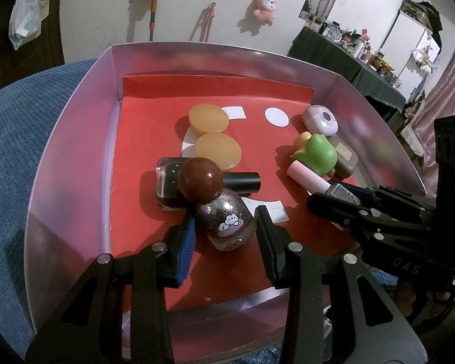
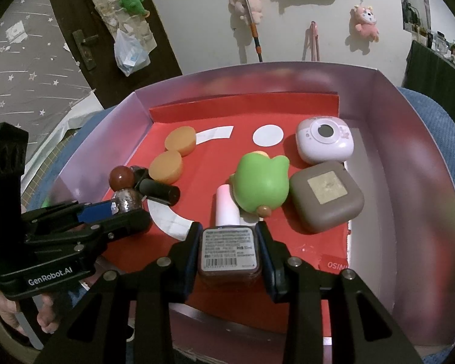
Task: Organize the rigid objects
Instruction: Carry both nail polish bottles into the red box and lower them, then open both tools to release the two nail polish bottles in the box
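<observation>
Two jaws of my left gripper (image 1: 224, 227) straddle, ungripped, the glittery brown-capped polish bottle (image 1: 224, 218) in the red-lined tray (image 1: 75, 151). My right gripper (image 2: 229, 251) clamps the pink-capped labelled bottle (image 2: 227, 242); pulling could topple the green toy (image 2: 262, 182).

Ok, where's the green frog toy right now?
The green frog toy lies on the red liner right of centre, between the pink-capped bottle in the right gripper and the brown square case.

left tool (image 1: 226, 227) jaws apart | right tool (image 2: 229, 250) jaws clamped
</observation>
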